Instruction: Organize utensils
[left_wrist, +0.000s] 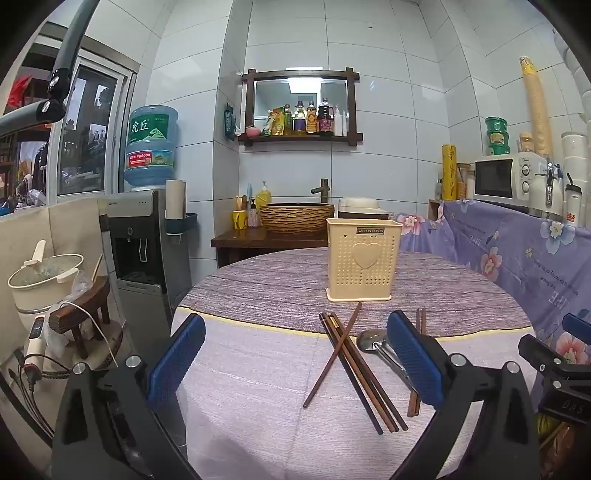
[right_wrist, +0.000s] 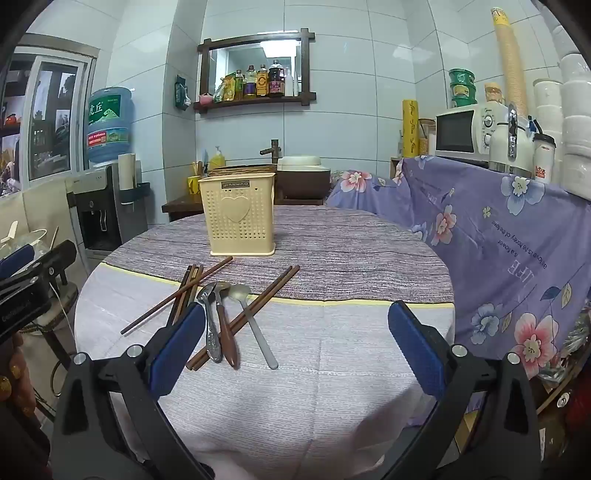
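The right gripper (right_wrist: 295, 343) hangs above the table (right_wrist: 369, 362) with its jaws wide apart and nothing between them. Just ahead of its left finger lie three spoons (right_wrist: 236, 317) across a pile of chopsticks (right_wrist: 207, 295). Farther ahead, a little left, the cream holder (right_wrist: 239, 216) stands upright. The left gripper (right_wrist: 29, 273) shows at the far left.

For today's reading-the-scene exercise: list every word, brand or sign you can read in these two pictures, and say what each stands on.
"JIANHAO": dark label on the cream utensil holder.
"虎丘": green label of the water jug.
"LIFE" and "a flower... the honey of the flower", seen upside down: purple floral cloth.
Too small or blurred: shelf bottles, yellow roll, microwave, white tumbler.
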